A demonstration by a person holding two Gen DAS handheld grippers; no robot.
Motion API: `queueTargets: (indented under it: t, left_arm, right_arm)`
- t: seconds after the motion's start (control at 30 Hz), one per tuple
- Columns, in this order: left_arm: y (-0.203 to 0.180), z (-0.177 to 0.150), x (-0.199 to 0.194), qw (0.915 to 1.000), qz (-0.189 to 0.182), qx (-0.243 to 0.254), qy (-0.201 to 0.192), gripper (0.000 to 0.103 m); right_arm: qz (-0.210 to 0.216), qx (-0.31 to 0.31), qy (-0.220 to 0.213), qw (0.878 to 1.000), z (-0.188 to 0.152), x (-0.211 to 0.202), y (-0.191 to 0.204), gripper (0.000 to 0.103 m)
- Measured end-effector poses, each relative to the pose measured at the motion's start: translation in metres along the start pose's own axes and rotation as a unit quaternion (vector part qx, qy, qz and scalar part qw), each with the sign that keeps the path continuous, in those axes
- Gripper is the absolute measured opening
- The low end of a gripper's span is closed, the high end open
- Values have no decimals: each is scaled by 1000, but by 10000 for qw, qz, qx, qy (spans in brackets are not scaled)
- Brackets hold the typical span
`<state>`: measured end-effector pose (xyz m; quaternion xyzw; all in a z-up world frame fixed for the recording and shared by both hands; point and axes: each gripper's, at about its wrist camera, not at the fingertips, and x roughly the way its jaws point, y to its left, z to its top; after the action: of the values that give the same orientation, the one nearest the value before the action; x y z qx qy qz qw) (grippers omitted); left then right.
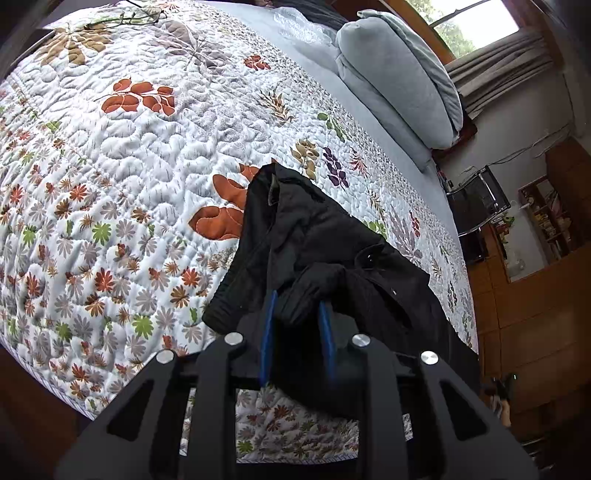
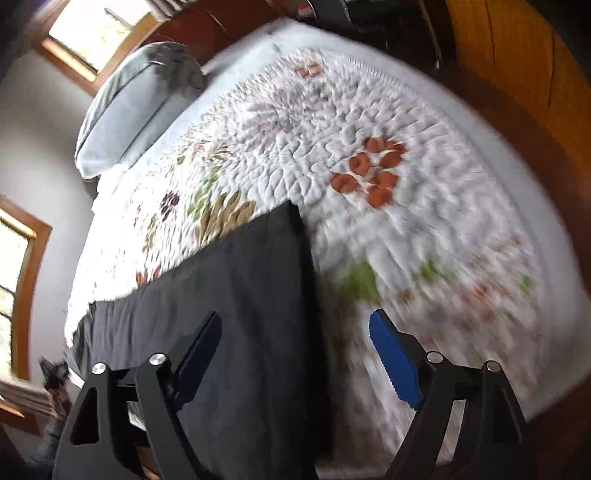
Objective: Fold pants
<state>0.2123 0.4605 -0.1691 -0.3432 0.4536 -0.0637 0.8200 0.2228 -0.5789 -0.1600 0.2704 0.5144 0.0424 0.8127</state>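
Quilt (image 1: 129,177) mostly bare; pants (image 1: 317,236) near edge.

You see a leaf-patterned quilt (image 1: 129,177) filling the frame's left, grey pillows (image 1: 399,92) upper right, a window (image 1: 476,22) in the corner.

A bed (image 1: 413,155) is occupying most of the room, and a quilted floral bedspread (image 1: 129,166) is covering it up to the head edge, where a grey pillow (image 1: 399,92) is leaning. Daylight is entering through a wood-framed window (image 1: 476,22) behind that head edge, with grey curtains (image 1: 498,70) hanging below it. Beyond the bed's far side edge, a black chair (image 1: 476,199) is standing against the pale wall (image 1: 517,125), next to wooden cabinets (image 1: 535,295) and open shelves (image 1: 546,218).
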Motion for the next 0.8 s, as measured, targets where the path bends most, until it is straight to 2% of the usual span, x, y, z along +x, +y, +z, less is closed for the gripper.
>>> queueTargets:
  t: [0.07,0.1,0.13,0.17,0.2,0.23,0.33,0.53,0.67,0.8]
  left_arm:
    - [-1,1,0,10000,62,59,47,23]
    - [-1,2,1,9999,88,77,58,24]
    - [-2,2,1,9999,101,89,65,24]
    - [-3,3,1,9999,113,101,61,24]
    - [-3,3,1,9998,128,121,42,24]
    - [-3,3,1,9998,142,141,5,24]
    - [-4,2,-1,9997,143,161,-131,23]
    - [1,-8,-5,9994,70,78,-344,22]
    - [2,-15,-10,9985,112,130,-526,22]
    - [15,-28,-9,9973,216,-70,-693,24]
  right_arm:
    - [-74,29,137,9999,11,15,1,82]
    - [-160,5,221,9996,15,21,2,69]
    - [-231,-162,312,9991,18,26,6,42]
    - [-289,-295,304,9987,20,25,10,28]
    - [-308,-373,257,9985,21,22,13,23]
    - [-278,-433,137,9986,22,15,18,14]
    - [-174,-611,-6,9980,22,4,29,6]
    - [-329,-812,-16,9962,45,14,47,5]
    - [-477,-737,8,9961,55,32,42,5]
    - [-605,-543,78,9967,49,44,28,5]
